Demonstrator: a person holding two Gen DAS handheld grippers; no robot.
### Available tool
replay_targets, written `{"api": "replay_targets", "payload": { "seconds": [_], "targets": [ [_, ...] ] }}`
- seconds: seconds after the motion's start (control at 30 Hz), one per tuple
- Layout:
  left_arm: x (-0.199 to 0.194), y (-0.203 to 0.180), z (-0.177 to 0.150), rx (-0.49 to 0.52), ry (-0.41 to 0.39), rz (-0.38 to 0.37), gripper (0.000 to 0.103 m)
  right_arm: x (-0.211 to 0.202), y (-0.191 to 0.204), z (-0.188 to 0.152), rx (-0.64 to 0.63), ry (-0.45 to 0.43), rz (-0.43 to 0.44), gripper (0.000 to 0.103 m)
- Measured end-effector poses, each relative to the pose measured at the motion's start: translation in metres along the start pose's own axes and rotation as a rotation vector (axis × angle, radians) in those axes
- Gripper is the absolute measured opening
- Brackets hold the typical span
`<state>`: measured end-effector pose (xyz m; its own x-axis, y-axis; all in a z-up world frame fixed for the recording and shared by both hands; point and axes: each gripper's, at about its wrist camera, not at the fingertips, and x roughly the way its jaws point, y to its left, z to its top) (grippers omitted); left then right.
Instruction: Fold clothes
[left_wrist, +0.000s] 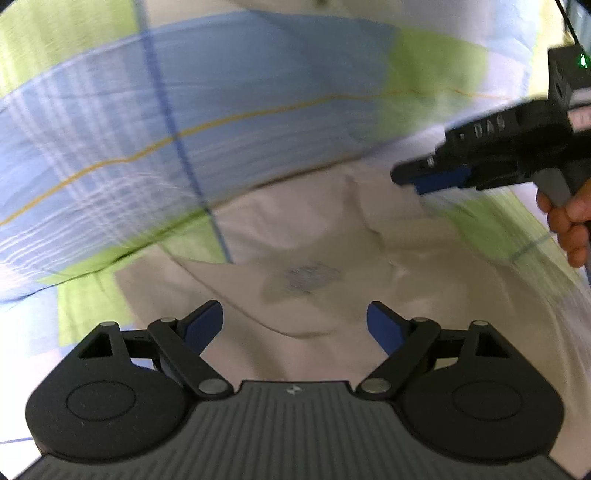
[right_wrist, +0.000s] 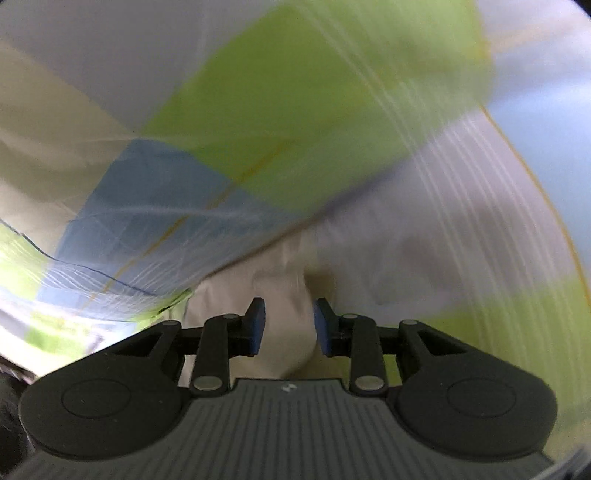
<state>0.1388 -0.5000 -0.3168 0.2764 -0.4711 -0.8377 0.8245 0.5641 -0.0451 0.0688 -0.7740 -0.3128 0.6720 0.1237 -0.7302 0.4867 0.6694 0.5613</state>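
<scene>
Left wrist: left tool (left_wrist: 294, 325) wide, empty, over beige garment (left_wrist: 325, 258)

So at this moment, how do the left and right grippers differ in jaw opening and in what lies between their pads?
The left gripper has its jaws spread wide; the right gripper has its jaws only narrowly apart. The left hovers over a flat stretch of the beige garment with nothing pinched; the right has a raised fold of that garment between its pads, though blur hides any contact. Both have blue pads and point down at the checked bedsheet.

Beige garment (left_wrist: 332, 302), blurred blue-green checked sheet (left_wrist: 110, 129)
</scene>
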Motion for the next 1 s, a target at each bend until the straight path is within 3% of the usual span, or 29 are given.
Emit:
{"api": "replay_targets", "payload": {
  "seconds": [0.07, 0.1, 0.27, 0.4, 0.47, 0.5, 0.57, 0.6, 0.63, 0.77, 0.9, 0.97, 1.0],
  "targets": [
    [0.002, 0.003, 0.005, -0.003, -0.005, -0.013, 0.087, 0.012, 0.007, 0.004, -0.093, 0.046, -0.007, 0.002],
    [0.004, 0.003, 0.010, 0.002, -0.019, -0.034, 0.087, 0.012, 0.012, 0.006, -0.158, 0.034, -0.011, 0.000],
    [0.029, -0.006, 0.019, 0.058, -0.030, -0.033, 0.087, 0.022, 0.013, 0.034, -0.208, -0.017, -0.055, 0.000],
    [0.053, -0.001, 0.015, 0.065, -0.002, 0.021, 0.088, 0.046, -0.006, 0.042, -0.192, 0.038, -0.082, 0.000],
    [0.049, 0.006, 0.016, 0.051, -0.008, 0.035, 0.087, 0.045, -0.011, 0.041, -0.214, 0.033, -0.051, 0.000],
    [0.046, 0.009, 0.017, 0.048, -0.009, 0.047, 0.087, 0.045, -0.011, 0.042, -0.214, 0.035, -0.050, 0.002],
    [0.032, 0.016, 0.014, 0.046, -0.019, 0.065, 0.087, 0.031, -0.009, 0.045, -0.213, 0.051, -0.065, 0.023],
    [0.017, 0.023, 0.009, 0.040, -0.035, 0.071, 0.087, 0.012, -0.008, 0.042, -0.203, 0.011, -0.154, 0.057],
    [0.010, 0.027, 0.006, 0.035, -0.039, 0.076, 0.087, -0.007, -0.007, 0.037, -0.205, -0.056, -0.239, 0.072],
    [-0.041, 0.059, -0.034, -0.112, 0.031, 0.120, 0.087, -0.069, -0.004, 0.003, -0.272, -0.138, -0.334, 0.069],
    [-0.075, 0.075, -0.091, -0.344, 0.089, 0.131, 0.085, -0.122, -0.010, -0.069, -0.148, -0.021, -0.248, 0.065],
    [-0.075, 0.078, -0.104, -0.427, 0.092, 0.129, 0.084, -0.138, -0.012, -0.108, -0.108, 0.026, -0.236, 0.065],
    [-0.072, 0.082, -0.109, -0.476, 0.080, 0.133, 0.079, -0.148, -0.012, -0.132, -0.086, 0.046, -0.236, 0.065]
  ]
}}
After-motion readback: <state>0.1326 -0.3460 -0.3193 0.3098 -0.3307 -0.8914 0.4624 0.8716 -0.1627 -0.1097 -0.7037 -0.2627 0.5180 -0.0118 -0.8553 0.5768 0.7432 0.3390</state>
